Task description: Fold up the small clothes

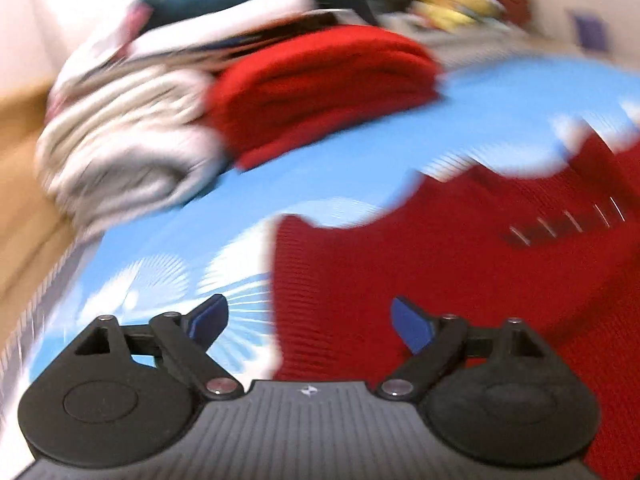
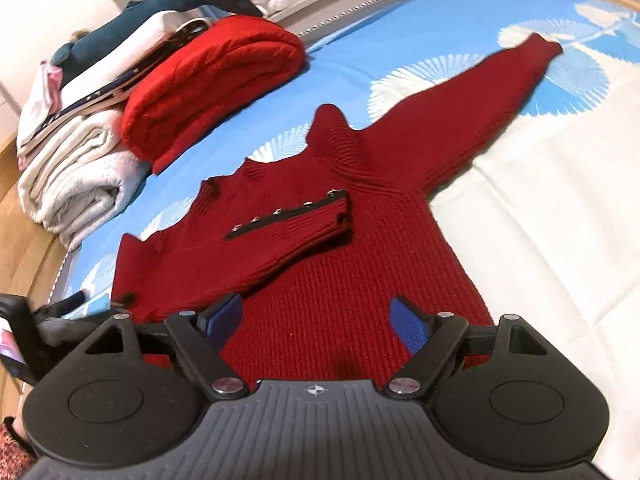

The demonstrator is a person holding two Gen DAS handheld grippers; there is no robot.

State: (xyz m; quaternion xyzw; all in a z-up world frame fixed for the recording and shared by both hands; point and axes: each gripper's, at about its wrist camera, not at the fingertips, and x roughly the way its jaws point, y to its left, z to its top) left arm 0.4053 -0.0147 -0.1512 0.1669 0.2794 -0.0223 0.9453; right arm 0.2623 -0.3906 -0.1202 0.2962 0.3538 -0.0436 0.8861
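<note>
A dark red knitted sweater (image 2: 340, 264) lies flat on the blue patterned bed sheet (image 2: 420, 40). One sleeve (image 2: 288, 228), with buttons along its cuff, is folded across the chest. The other sleeve (image 2: 480, 92) stretches out to the upper right. My right gripper (image 2: 316, 324) hovers over the sweater's lower body, open, with nothing between its blue pads. The left wrist view is blurred. There my left gripper (image 1: 310, 322) stands open over the sweater's (image 1: 440, 280) left edge, also with nothing between its pads.
A folded bright red garment (image 2: 212, 88) leans on a stack of white blankets (image 2: 72, 184) and other folded clothes at the far left. A teal plush shark (image 2: 180, 0) lies behind them. White bedding (image 2: 560, 220) covers the right. A black device (image 2: 16, 340) shows at the left edge.
</note>
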